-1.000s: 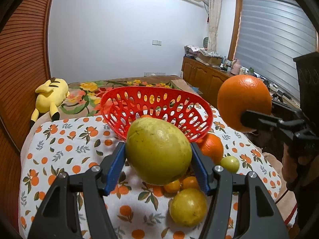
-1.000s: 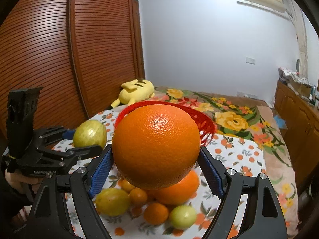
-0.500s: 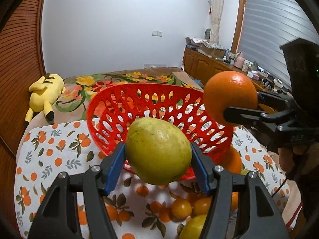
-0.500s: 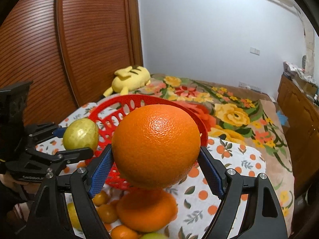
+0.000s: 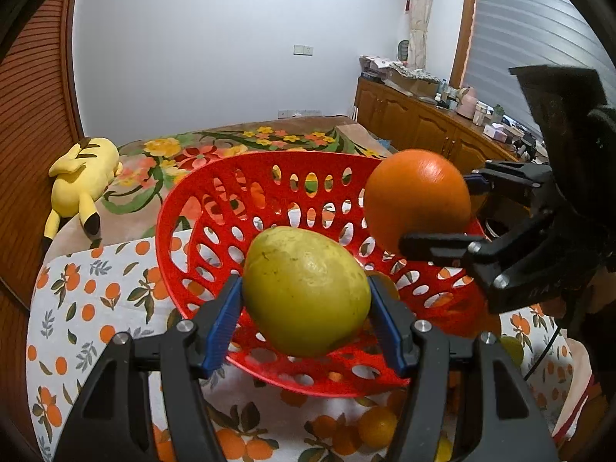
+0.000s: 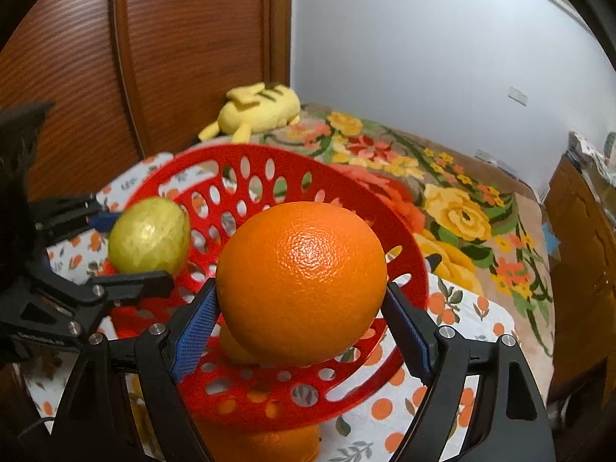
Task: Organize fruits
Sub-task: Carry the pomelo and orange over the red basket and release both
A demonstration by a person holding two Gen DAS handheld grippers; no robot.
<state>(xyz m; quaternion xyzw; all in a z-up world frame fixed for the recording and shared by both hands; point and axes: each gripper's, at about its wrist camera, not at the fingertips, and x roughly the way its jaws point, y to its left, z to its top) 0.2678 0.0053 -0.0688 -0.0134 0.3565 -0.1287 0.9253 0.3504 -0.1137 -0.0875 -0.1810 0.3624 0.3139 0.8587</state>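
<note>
White walls, a slatted wooden wardrobe door at left and wooden cabinets (image 5: 415,123) under a shuttered window at right, seen from the left wrist. Below, a bed under a floral blanket (image 5: 215,146), with a white cloth printed with oranges (image 5: 88,288) spread nearer the camera. Yellow plush toy (image 5: 82,177) lying on the blanket by the wardrobe. Red perforated basket (image 5: 200,208) on the cloth, tilted so its inside faces the camera. Left gripper (image 5: 306,308) about half open, blue pads pressed on both sides of a yellow-green fruit (image 5: 306,296), held in front of the basket's bowl. Right gripper (image 5: 435,211) reaching in from the right edge, clamped on a large orange (image 5: 417,196) over the basket's right rim. Small orange and yellow fruits (image 5: 377,425) loose on the cloth just below the basket's near rim.

From the right wrist: same wardrobe door behind, white wall to the right, floral blanket (image 6: 454,208) running off toward the cabinets. Plush toy (image 6: 261,111) beyond the basket's far rim. Right gripper (image 6: 302,315) spread wide, pads gripping the large orange (image 6: 302,281) at its sides, above the basket (image 6: 346,200). Another orange-yellow fruit (image 6: 235,346) partly hidden behind the held orange, low in the basket. Left gripper (image 6: 127,246) coming in from the left edge, closed on the yellow-green fruit (image 6: 148,235) at the basket's left rim. One more orange (image 6: 269,442) on the cloth (image 6: 462,308) under the near rim.
</note>
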